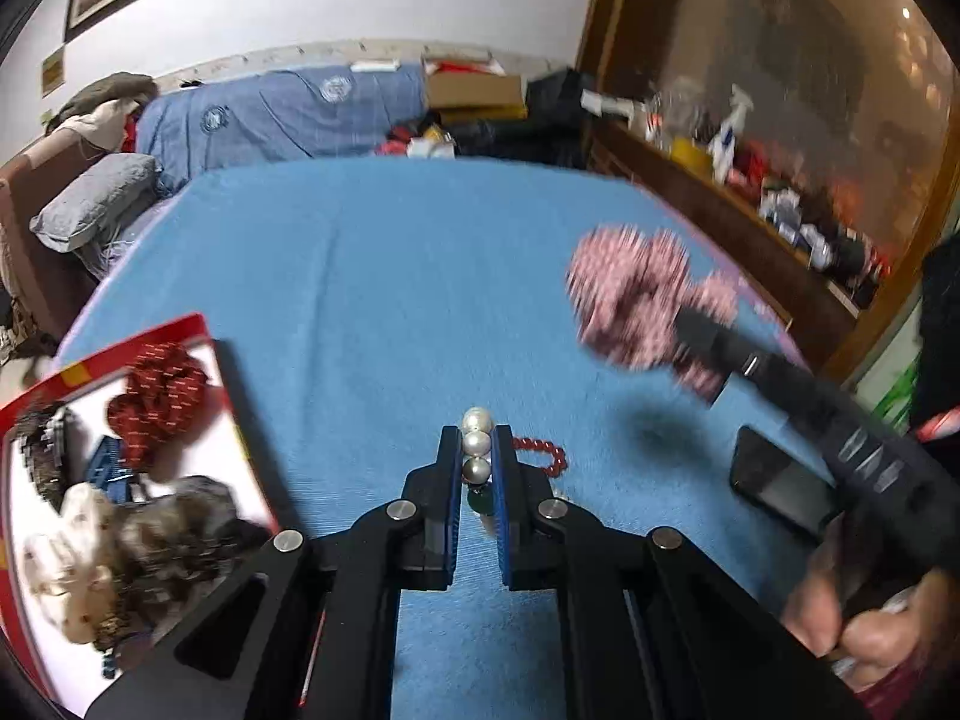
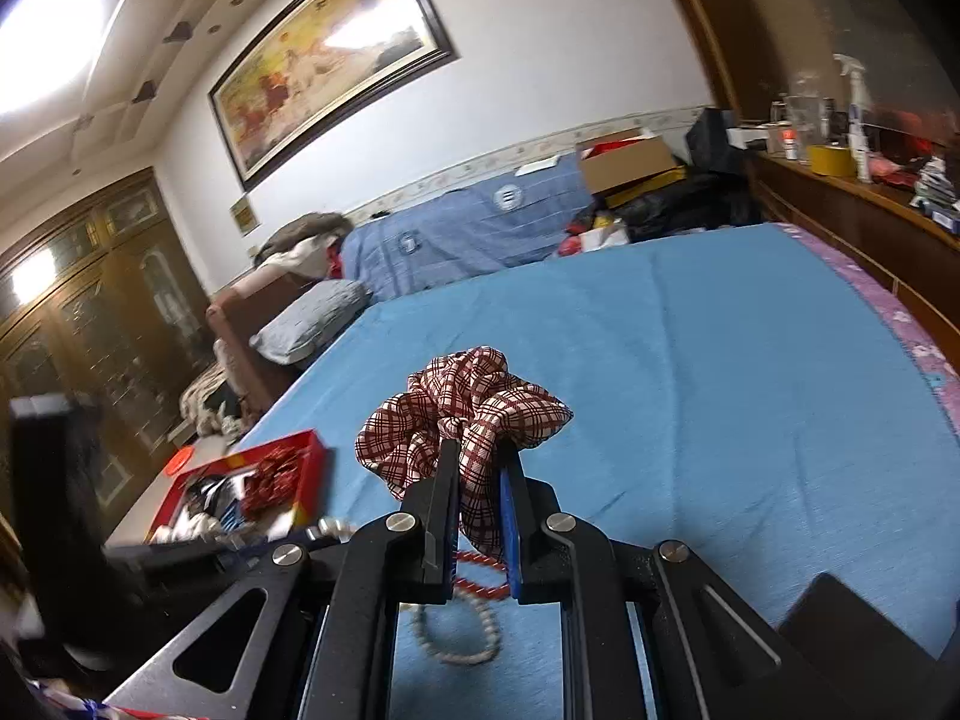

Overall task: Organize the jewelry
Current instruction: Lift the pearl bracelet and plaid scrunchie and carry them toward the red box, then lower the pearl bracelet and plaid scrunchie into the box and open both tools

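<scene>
A matt, finely ribbed blue cloth bedspread (image 1: 372, 300) fills the middle of both views, and at centre bottom the left gripper (image 1: 477, 450), of matt black plastic with shiny round metal rivets and blue ribbed pads, closes on glossy, smooth pearl beads (image 1: 477, 443). In the right wrist view the right gripper (image 2: 480, 468), of the same make, pinches a soft checked cloth scrunchie (image 2: 462, 420). At lower left a glossy red cardboard box (image 1: 129, 333) holds fabric pieces, and polished brown wood (image 2: 102, 300) lines the left edge.
</scene>
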Action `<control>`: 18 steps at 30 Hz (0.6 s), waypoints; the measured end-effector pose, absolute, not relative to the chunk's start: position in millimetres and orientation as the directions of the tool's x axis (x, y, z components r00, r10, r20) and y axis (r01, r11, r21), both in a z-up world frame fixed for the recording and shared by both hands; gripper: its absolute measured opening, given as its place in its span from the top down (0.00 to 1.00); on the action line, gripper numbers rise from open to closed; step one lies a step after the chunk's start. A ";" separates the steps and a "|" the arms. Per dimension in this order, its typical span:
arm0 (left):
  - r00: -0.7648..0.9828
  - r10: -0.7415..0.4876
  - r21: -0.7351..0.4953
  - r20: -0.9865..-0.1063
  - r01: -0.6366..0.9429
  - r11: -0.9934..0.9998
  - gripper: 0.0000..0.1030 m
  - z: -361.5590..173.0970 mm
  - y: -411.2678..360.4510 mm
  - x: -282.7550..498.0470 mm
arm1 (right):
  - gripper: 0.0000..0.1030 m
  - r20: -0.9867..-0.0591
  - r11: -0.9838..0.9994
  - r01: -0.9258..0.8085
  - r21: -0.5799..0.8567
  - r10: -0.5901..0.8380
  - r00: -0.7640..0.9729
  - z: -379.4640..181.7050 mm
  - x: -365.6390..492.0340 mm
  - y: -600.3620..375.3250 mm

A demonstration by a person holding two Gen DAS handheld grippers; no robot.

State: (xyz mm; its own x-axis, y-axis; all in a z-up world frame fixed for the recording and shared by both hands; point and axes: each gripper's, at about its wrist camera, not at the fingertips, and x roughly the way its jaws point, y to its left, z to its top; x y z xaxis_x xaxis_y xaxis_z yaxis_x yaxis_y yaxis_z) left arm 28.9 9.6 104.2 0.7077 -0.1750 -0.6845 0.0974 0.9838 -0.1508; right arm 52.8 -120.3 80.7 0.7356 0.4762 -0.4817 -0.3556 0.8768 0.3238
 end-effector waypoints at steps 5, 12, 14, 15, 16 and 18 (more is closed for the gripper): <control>0.760 -0.120 -0.155 -0.639 0.026 0.988 0.91 124.3 52.3 -0.6 | 0.88 -0.503 0.825 -0.440 0.356 0.566 0.654 73.0 37.1 -86.0; 0.780 0.026 -0.137 -0.625 -0.142 0.980 0.91 126.1 136.1 -47.5 | 0.87 -0.530 0.735 -0.597 0.321 0.662 0.530 65.8 1.4 -0.5; 0.776 0.052 -0.145 -0.628 -0.183 0.972 0.91 123.0 158.1 -58.3 | 0.87 -0.544 0.718 -0.618 0.318 0.673 0.501 60.4 -2.2 18.2; 0.773 0.069 -0.144 -0.631 -0.204 0.968 0.91 119.5 168.9 -64.1 | 0.87 -0.555 0.705 -0.634 0.317 0.680 0.479 56.6 -5.1 31.7; 0.768 0.083 -0.144 -0.634 -0.222 0.964 0.91 114.9 178.7 -69.8 | 0.87 -0.562 0.698 -0.643 0.314 0.683 0.467 54.0 -7.0 39.7; 0.758 0.104 -0.149 -0.644 -0.257 0.955 0.91 104.6 195.1 -78.2 | 0.87 -0.579 0.683 -0.663 0.305 0.686 0.441 48.2 -10.7 57.9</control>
